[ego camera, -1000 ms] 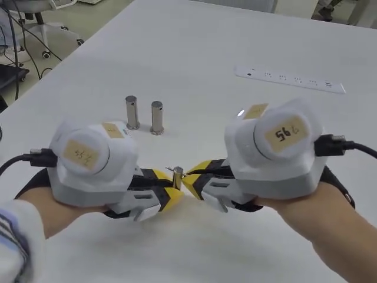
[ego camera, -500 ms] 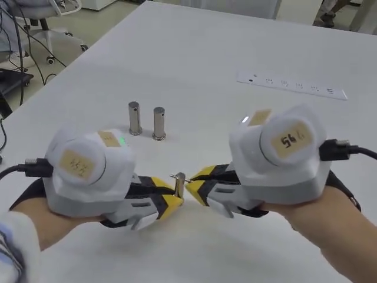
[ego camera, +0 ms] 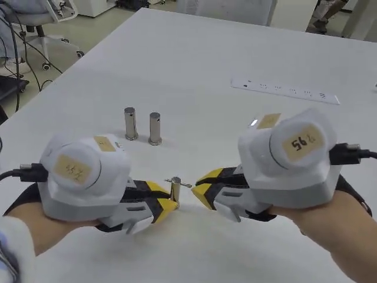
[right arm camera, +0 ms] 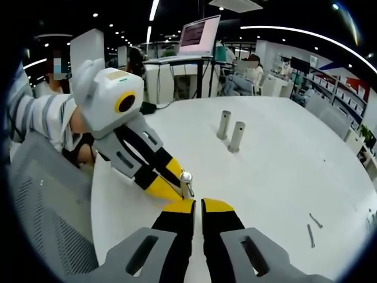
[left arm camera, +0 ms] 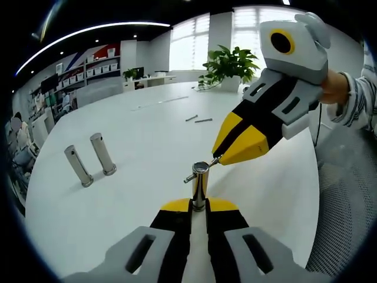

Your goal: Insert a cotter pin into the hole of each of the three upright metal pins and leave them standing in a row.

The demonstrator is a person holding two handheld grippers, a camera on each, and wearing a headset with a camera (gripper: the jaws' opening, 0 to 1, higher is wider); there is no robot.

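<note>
One metal pin point(left arm camera: 199, 184) clamped upright in left gripper point(left arm camera: 199, 206) fingers | right gripper point(right arm camera: 195, 204) fingers narrow, beside cotter pin point(left arm camera: 189, 176) | risk: nudge dislodges it

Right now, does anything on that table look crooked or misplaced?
Nothing damaged or spilled. Two metal pins stand upright side by side; the third pin sits apart, clamped in the left gripper, a cotter pin poking through its top.
</note>
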